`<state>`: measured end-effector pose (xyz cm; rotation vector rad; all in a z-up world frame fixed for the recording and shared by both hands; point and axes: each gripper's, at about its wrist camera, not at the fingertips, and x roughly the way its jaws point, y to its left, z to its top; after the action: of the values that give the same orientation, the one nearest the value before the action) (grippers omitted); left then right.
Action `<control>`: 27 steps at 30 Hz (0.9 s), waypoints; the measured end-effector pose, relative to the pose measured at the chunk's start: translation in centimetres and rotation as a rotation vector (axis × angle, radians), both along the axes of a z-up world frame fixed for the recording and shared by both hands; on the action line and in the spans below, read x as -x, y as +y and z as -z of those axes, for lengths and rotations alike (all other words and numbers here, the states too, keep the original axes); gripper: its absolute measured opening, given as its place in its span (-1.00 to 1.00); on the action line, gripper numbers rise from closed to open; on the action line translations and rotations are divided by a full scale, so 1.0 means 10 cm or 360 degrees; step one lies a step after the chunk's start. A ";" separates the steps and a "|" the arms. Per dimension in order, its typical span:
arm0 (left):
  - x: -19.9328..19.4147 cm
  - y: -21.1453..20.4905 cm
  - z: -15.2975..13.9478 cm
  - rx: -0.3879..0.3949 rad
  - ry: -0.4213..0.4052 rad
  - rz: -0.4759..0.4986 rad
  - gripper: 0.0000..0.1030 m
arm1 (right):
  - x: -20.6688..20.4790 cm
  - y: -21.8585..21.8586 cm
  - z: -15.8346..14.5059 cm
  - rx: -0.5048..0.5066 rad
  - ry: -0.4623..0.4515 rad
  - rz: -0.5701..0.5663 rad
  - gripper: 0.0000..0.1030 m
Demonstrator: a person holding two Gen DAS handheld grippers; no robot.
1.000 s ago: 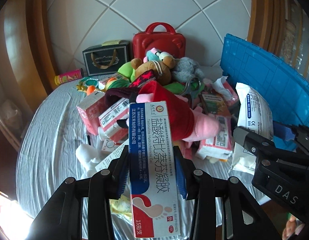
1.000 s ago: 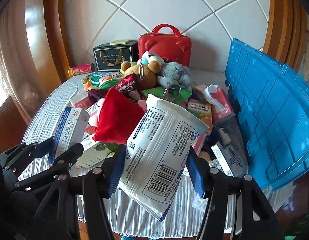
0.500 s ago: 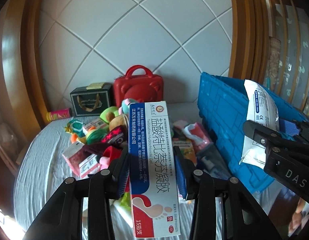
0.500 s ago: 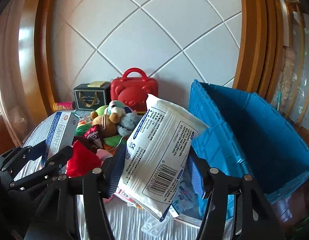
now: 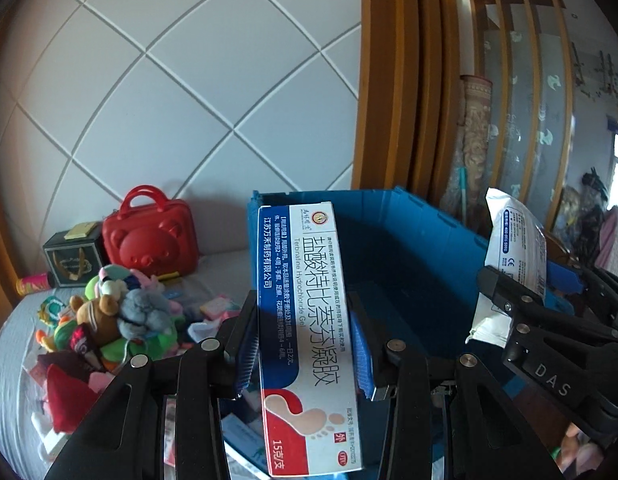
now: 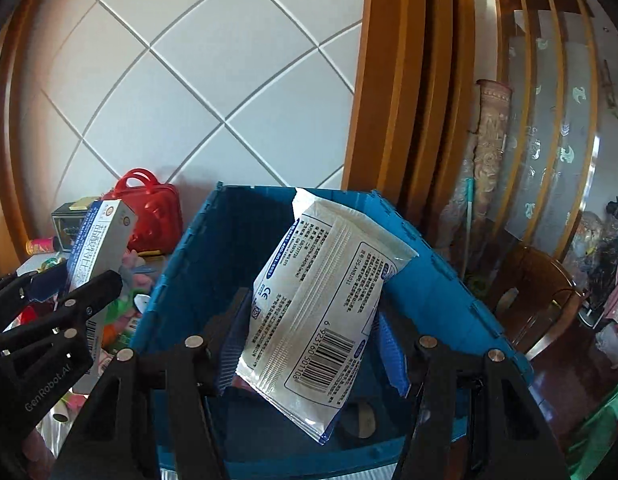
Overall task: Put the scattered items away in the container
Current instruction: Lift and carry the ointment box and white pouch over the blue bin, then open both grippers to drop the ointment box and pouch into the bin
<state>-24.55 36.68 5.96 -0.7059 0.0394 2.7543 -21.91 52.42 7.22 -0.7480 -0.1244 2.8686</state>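
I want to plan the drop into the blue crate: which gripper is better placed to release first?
Probably the right gripper: its white packet already hangs over the blue crate, while the left gripper holds its medicine box nearer the crate's edge.

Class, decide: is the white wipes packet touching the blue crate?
Cannot tell. In the right wrist view the white packet, clamped in the right gripper, overlaps the blue crate with no visible contact or gap.

Two wrist views, side by side, angled downward

Both face the blue crate (image 5: 409,248) (image 6: 449,280) near at 12 o'clock; right sits nearer.
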 end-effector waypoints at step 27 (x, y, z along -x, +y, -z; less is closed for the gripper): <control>0.43 1.47 0.73 0.0340 -0.0519 0.0152 -0.02 | 0.51 1.15 0.66 -0.0080 -0.0489 0.0096 0.12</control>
<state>-28.89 51.37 -1.32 -1.1692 0.2919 2.5336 -27.02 63.96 0.64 -1.1556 -0.2085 2.6640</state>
